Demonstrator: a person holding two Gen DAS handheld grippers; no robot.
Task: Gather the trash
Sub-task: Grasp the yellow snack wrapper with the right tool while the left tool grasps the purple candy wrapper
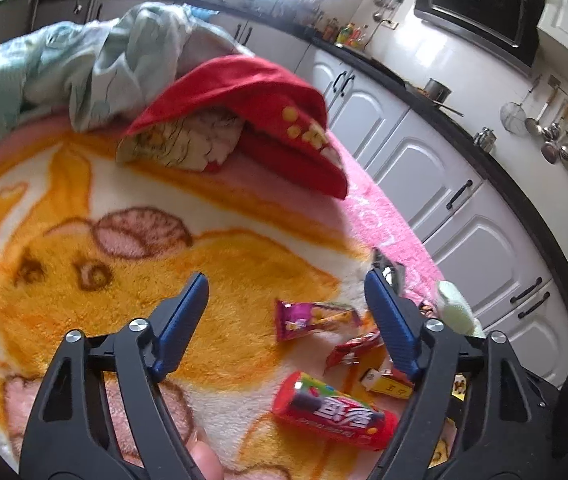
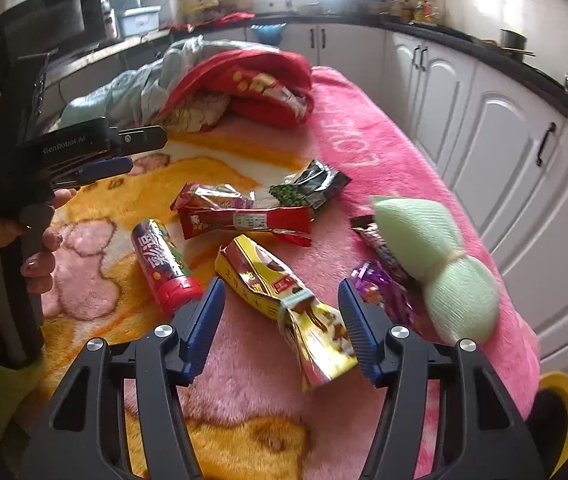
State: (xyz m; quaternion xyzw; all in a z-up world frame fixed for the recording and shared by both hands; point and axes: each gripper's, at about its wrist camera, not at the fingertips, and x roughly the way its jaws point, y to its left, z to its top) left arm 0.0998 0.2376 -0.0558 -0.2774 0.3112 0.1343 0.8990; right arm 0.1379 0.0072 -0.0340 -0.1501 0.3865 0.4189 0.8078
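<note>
So my left gripper (image 1: 286, 294) is hovering with its jaws spread wide and nothing in them. Left of it there's just open orange-and-white blanket (image 1: 83, 248), loads of room to swing. Ahead and a bit right of its tips sits a purple wrapper (image 1: 312, 317), and nearer my right-hand finger is the red candy tube (image 1: 334, 411), lying flat, not touching either pad.

Over on my right gripper (image 2: 281, 300), also wide apart and empty: the same red tube (image 2: 163, 266) lies just left of my left finger, then the yellow snack bag (image 2: 284, 300) runs right between the two fingers, its torn end close in toward me. I can't tell if either pad touches it. Farther ahead are a long red wrapper (image 2: 243, 220) and a dark green pea packet (image 2: 310, 186). Right of my right finger there's a crinkly purple wrapper (image 2: 380, 292) tucked against a pale green bundle (image 2: 440, 264), which sits near the blanket's pink edge, with white cabinets (image 2: 524, 168) beyond. Tight on that side.
</note>
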